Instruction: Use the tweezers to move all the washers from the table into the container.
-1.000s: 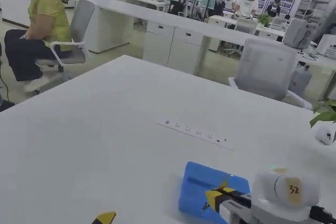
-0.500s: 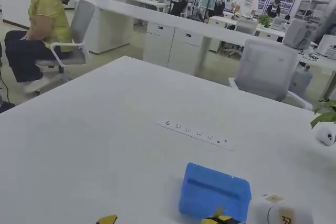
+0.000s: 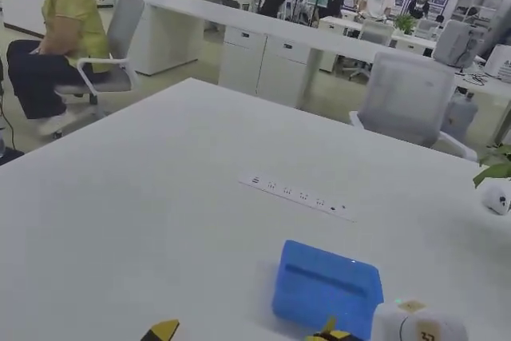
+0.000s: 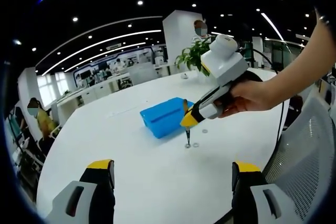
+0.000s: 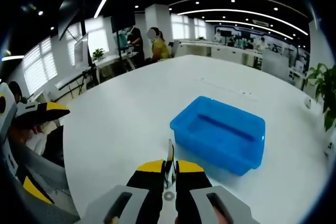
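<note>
Right fingers: the right gripper (image 5: 169, 167) has its yellow-tipped jaws clenched on the tweezers (image 5: 169, 160), whose thin metal blades stick out forward between them.
Left fingers: the left gripper (image 4: 173, 174) is released, its jaws wide apart with nothing between them.
Tweezers tip: in the left gripper view it points down at the table beside the washers (image 4: 196, 144); I cannot tell whether it touches one.
Washers: small flat metal rings, three on the table, near the container and outside it.
Container: an open blue rectangular plastic tub (image 3: 327, 285) near the table's front edge.
Hand: a bare hand (image 4: 252, 95) grips the right gripper.
Table: white and smooth (image 3: 160, 197), with a flush socket strip (image 3: 299, 195) beyond the container.
Room: an open office with white desks, a grey mesh chair (image 3: 407, 101), a seated person in a yellow top (image 3: 72, 21) and a potted plant (image 5: 323, 87).
</note>
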Motion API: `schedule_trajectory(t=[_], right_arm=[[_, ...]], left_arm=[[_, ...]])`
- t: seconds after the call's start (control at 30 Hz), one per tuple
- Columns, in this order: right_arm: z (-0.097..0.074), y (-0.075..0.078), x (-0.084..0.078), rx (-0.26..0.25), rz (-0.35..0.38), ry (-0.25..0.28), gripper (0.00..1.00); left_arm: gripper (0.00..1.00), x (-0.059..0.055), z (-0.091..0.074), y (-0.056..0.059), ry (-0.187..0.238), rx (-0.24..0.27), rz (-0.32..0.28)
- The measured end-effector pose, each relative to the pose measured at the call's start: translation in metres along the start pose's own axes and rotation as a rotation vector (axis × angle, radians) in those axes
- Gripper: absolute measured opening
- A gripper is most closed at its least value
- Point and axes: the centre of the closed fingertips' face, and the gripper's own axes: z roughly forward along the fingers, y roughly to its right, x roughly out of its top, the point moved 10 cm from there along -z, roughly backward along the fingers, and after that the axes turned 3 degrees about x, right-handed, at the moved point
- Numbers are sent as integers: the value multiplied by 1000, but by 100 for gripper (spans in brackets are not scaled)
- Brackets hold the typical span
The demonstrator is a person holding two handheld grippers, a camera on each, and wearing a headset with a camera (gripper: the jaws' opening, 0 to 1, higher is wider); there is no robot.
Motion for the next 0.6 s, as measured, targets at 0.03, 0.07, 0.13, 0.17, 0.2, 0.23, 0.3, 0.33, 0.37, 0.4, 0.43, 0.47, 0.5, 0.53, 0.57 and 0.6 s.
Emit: schedule_trajectory(t=[0.03, 0.07, 0.13, 0.17, 0.2, 0.23, 0.3, 0.33, 0.37, 0.4, 0.43, 0.47, 0.5, 0.53, 0.57, 0.6], right_arm=[[0, 0, 0, -1, 0, 0, 4], [0, 0, 0, -2, -1, 2, 4], [0, 0, 2, -2, 1, 5, 4], [1, 0, 2, -2, -1, 6, 4], [1, 0, 2, -2, -1, 5, 4], [3, 0, 2, -3, 0, 1, 4], [3, 0, 2, -5, 8, 9, 4], [3, 0, 1, -5, 16, 7, 3], [3, 0, 1, -8, 22, 11, 3], [3, 0, 1, -11, 22, 12, 3], [3, 0, 1, -11, 22, 12, 3], [2, 0, 0, -8, 40, 12, 3], [1, 0, 0, -2, 61, 20, 3], [1, 0, 0, -2, 73, 26, 3], [0, 1, 0, -8, 70, 23, 3], [1, 1, -1, -12, 68, 20, 3]], left_arm=[[95, 0, 0, 0, 0, 0, 0], [95, 0, 0, 0, -1, -1, -1], [95, 0, 0, 0, -2, 1, 1], [95, 0, 0, 0, -1, 1, 2], [95, 0, 0, 0, -1, 1, 2], [95, 0, 0, 0, -1, 2, 1], [95, 0, 0, 0, 0, 3, 1], [95, 0, 0, 0, 0, 3, 0], [95, 0, 0, 0, -1, 4, 1], [94, 0, 0, -1, -1, 5, 2], [94, 0, 0, -1, -2, 5, 2], [94, 0, 0, 0, -1, 5, 2], [94, 0, 0, 0, -1, 6, 3], [94, 0, 0, 0, -1, 6, 4], [94, 0, 0, 0, -1, 6, 3], [94, 0, 0, 0, -2, 5, 3]])
